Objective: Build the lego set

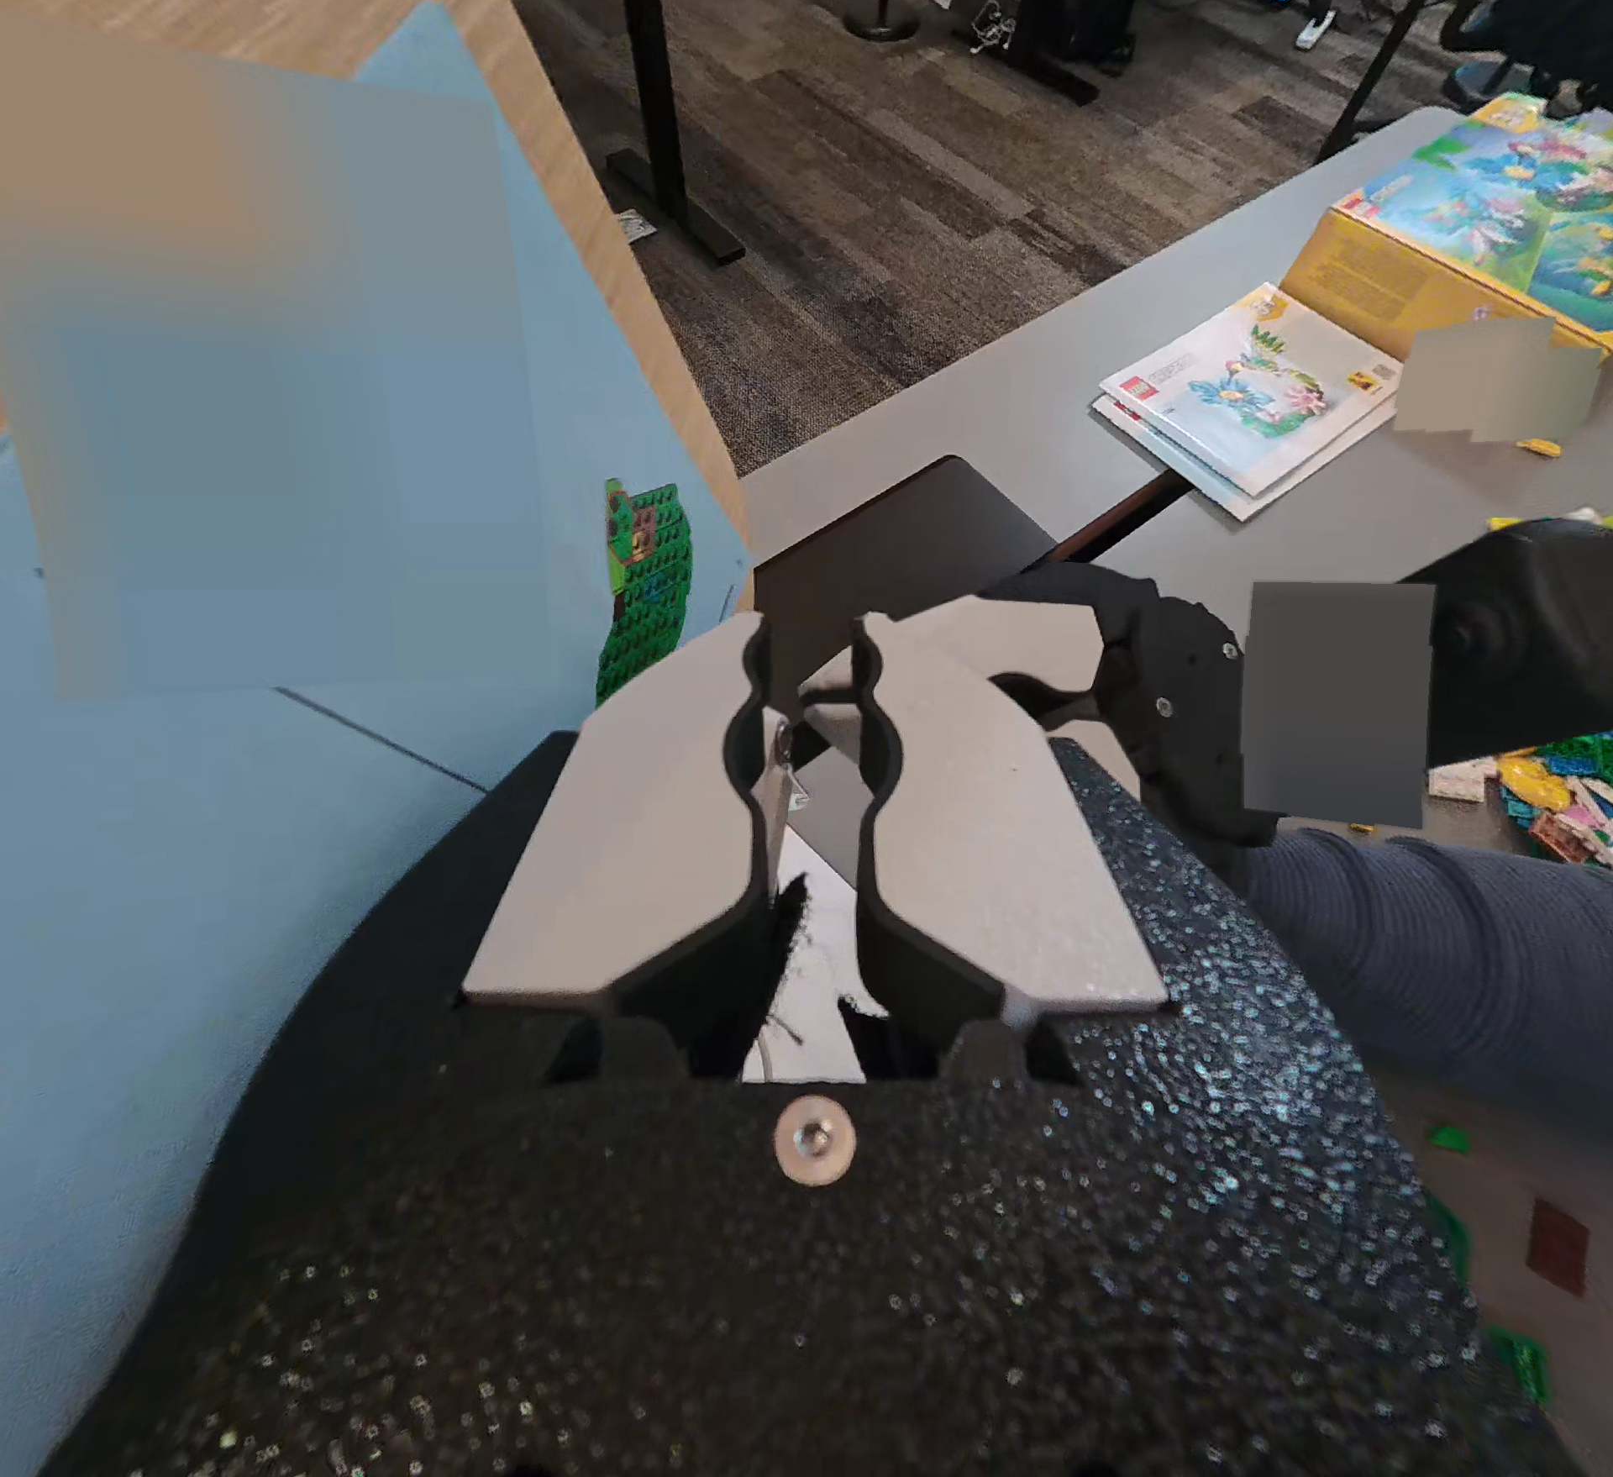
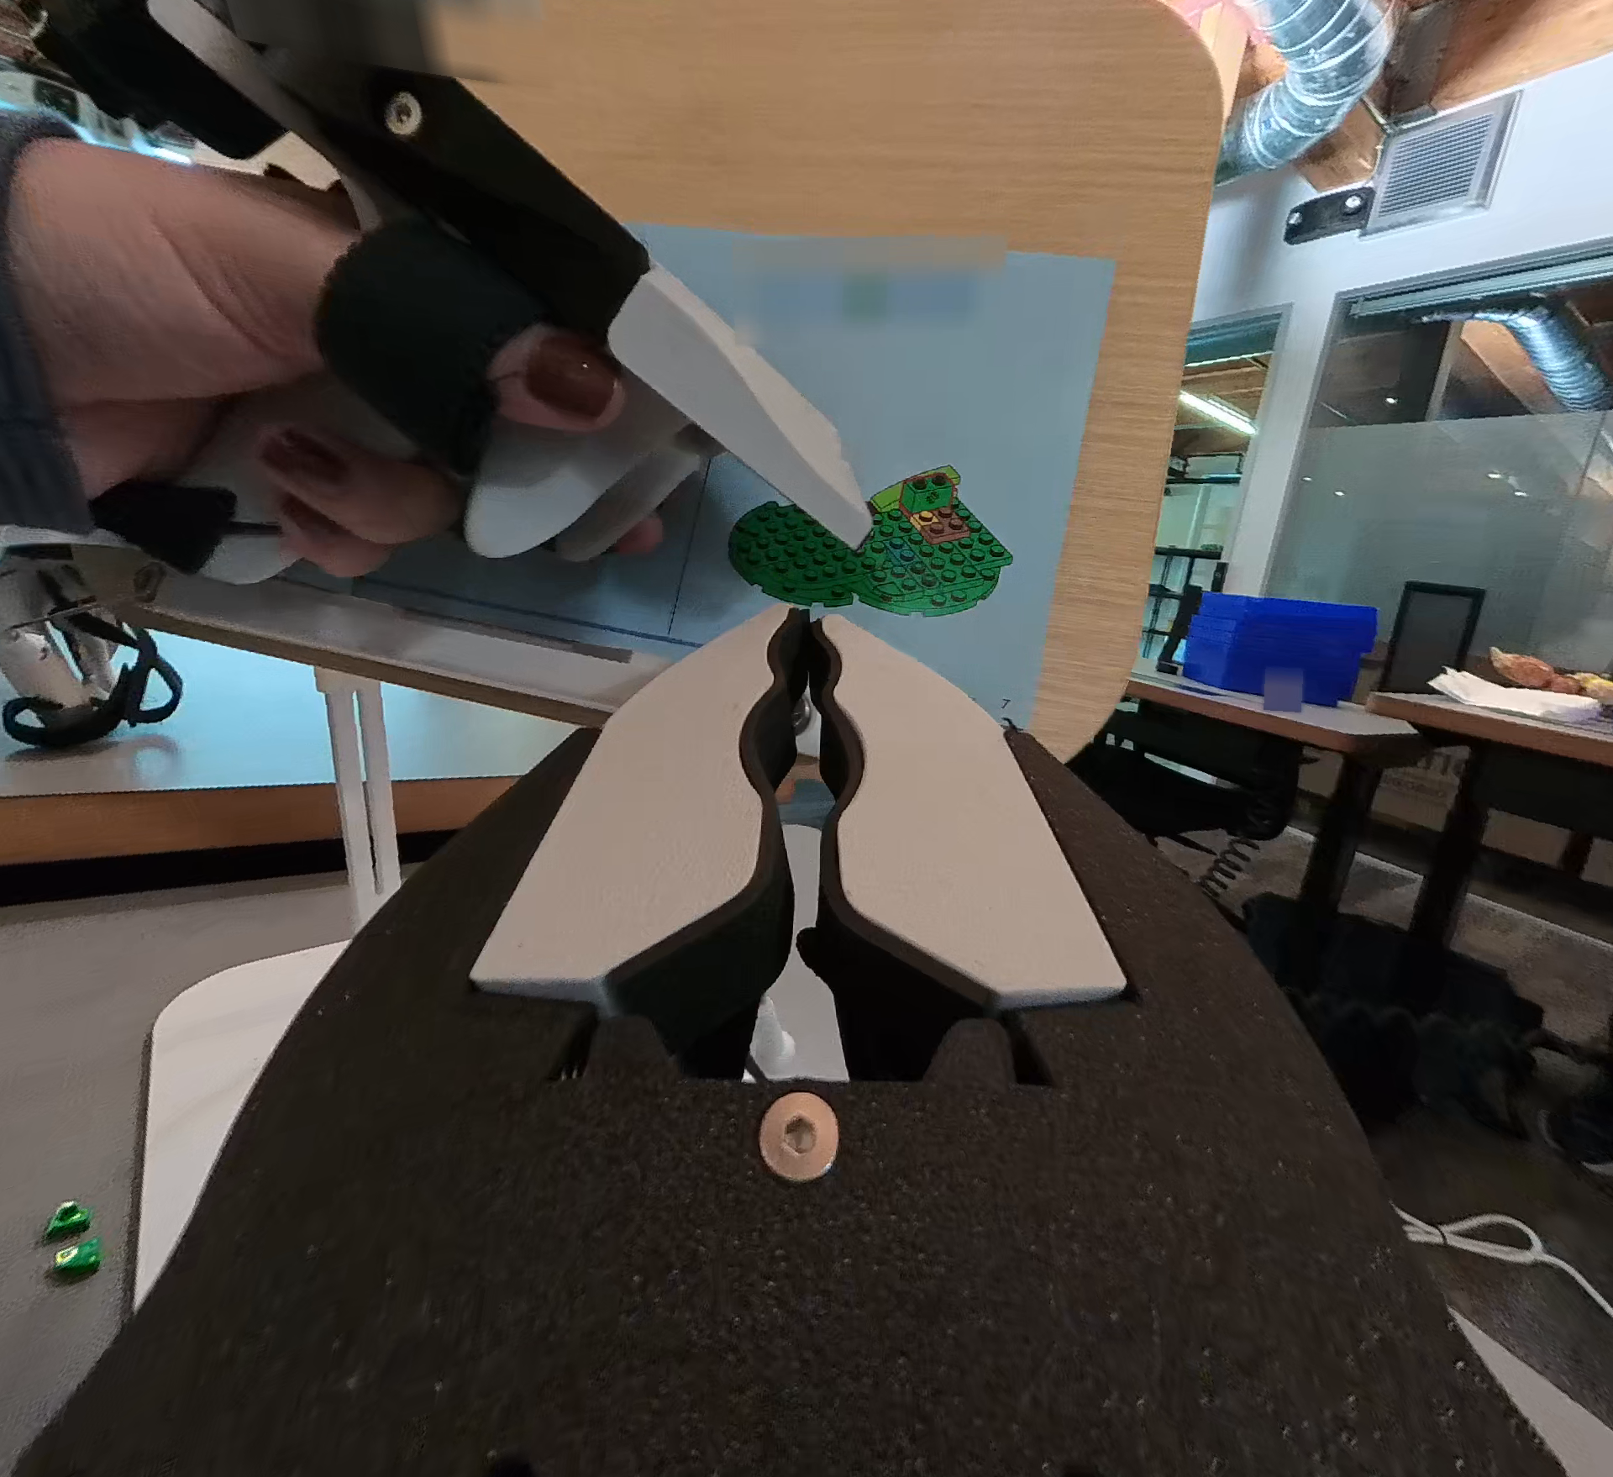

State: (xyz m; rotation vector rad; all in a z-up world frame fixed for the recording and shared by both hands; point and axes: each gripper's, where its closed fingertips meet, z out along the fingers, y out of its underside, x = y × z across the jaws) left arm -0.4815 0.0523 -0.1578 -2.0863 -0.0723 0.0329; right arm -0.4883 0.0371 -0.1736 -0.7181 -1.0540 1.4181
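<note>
Left wrist view: the left gripper [image 1: 812,649] is raised over the near part of the grey counter [image 1: 1030,388], its fingers [image 1: 663,807] parted with a clear gap and nothing between them. To its left stands a wooden board [image 1: 559,152] carrying a light-blue instruction page [image 1: 559,405]; a drawing of a green studded plate assembly [image 1: 646,571] sits at the page's lower right corner. Toward the far right edge of the counter lie two stacked instruction booklets [image 1: 1239,396], and beyond them a yellow set box [image 1: 1431,239]. Loose coloured bricks [image 1: 1545,807] are heaped at the right edge, behind a blue sleeve [image 1: 1414,972]. The right gripper [image 1: 1039,641] shows just ahead of the left gripper's fingers.

Right wrist view: the right gripper [image 2: 805,622] points at the lower edge of the same page [image 2: 943,405] on the board [image 2: 873,126]. Its fingers [image 2: 681,807] are drawn together with the tips almost touching; no object is visible between them. The left gripper [image 2: 860,527], held by a hand [image 2: 201,353], reaches in from the upper left, one finger tip lying over the printed green assembly [image 2: 882,562]. Two small green bricks [image 2: 74,1234] rest on the counter [image 2: 52,1042] near the lower left corner. No built model is visible in either view.
</note>
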